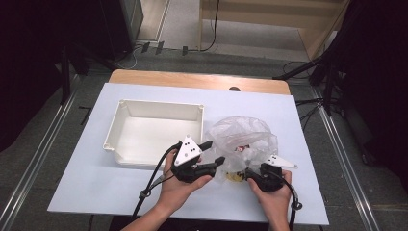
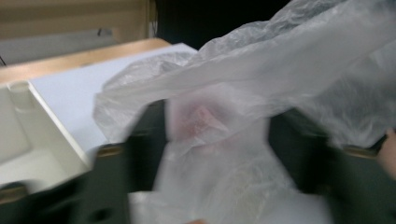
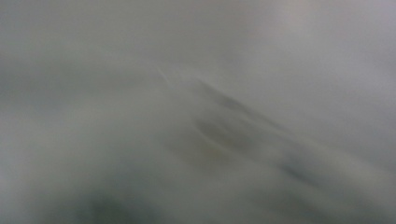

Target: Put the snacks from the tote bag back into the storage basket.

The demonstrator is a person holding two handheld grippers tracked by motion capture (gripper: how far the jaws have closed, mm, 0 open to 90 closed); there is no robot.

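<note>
Black left gripper (image 1: 215,151) at centre of high view, jaws visibly parted, pointing right at clear crinkled plastic bag (image 1: 243,139); film draped between and over jaws in left gripper view, press on it unclear, so reads as released. Right gripper (image 1: 250,174) tucked under bag's near right edge, held from below by right hand (image 1: 275,192); jaw state impossible to tell, tips hidden by film, right gripper view just grey blur of plastic against lens. Left hand (image 1: 179,185) wrapped round gripper body, grey three-cornered plate on top, cable trailing down toward near edge. Bag sits right of centre on sheet, puffed up, something reddish (image 1: 239,148) inside and yellowish bit (image 1: 234,177) at near edge. White rectangular tray (image 1: 126,147) just left of bag, near left gripper. Both on white sheet (image 1: 86,178) covering wooden table (image 1: 144,77), bare wood strip at far edge. Grey floor round table, metal rails (image 1: 33,166) along both sides, dark curtains left and right, cables on floor, pale wooden furniture (image 1: 269,14) at back.
</note>
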